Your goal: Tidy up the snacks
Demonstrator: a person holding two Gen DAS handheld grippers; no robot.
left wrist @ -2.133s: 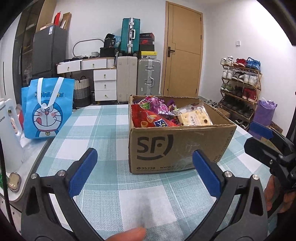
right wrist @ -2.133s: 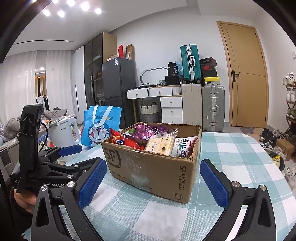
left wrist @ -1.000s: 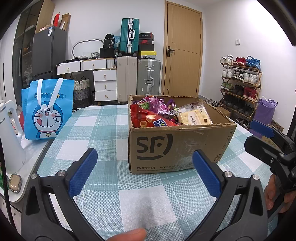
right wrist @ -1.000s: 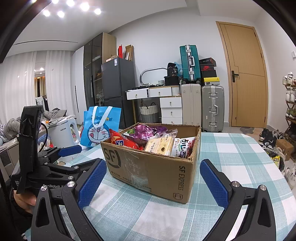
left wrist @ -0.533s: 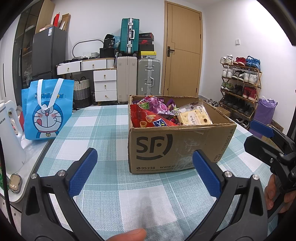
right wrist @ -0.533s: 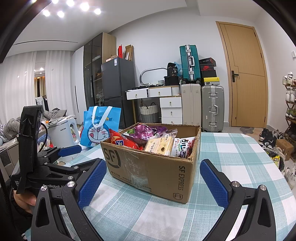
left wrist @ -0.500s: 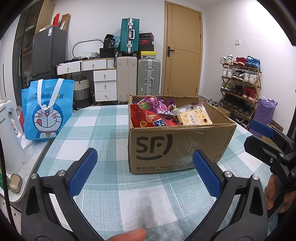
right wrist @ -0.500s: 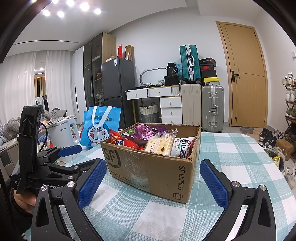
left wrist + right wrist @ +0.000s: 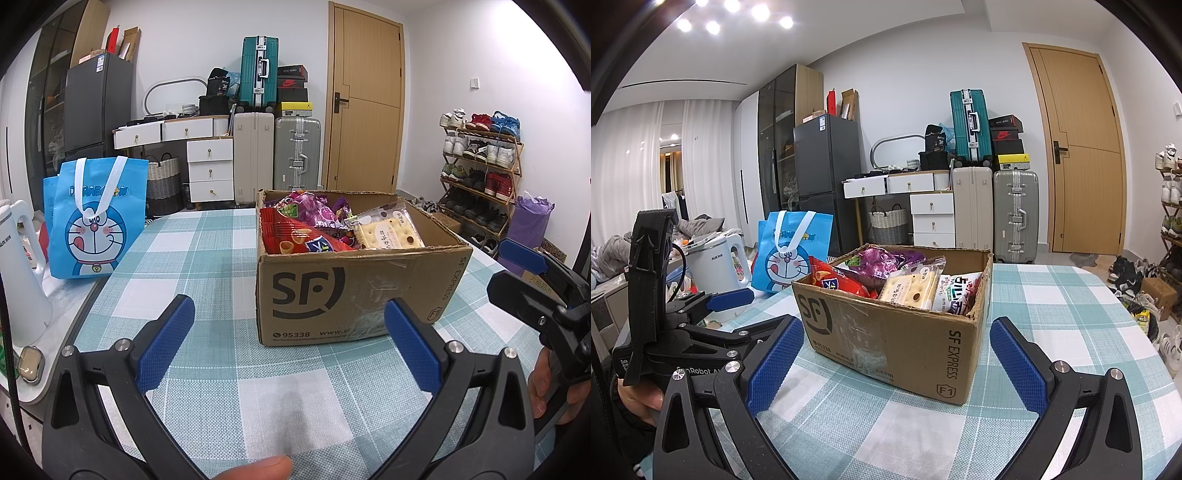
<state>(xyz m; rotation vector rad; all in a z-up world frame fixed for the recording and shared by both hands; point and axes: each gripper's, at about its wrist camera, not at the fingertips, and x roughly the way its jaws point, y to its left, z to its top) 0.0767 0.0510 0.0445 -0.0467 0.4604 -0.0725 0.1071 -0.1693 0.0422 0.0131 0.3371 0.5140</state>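
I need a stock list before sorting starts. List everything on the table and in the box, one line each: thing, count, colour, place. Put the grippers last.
cardboard box: one, brown, printed SF, open, on the table, right of centre
red snack bag: one, red, in the box at its near left
purple snack bags: at least two, purple, at the back of the box
cracker pack: one, clear wrap, pale crackers, in the box at its right
black-lettered packet: one, white with red, beside the cracker pack
checked tablecloth: one, teal and white, covers the table
cartoon tote bag: one, blue, upright at the table's left edge
kettle: one, white, left of the tote
left gripper: one, black with blue pads, open, short of the box
right gripper: one, same colours, open, short of the box
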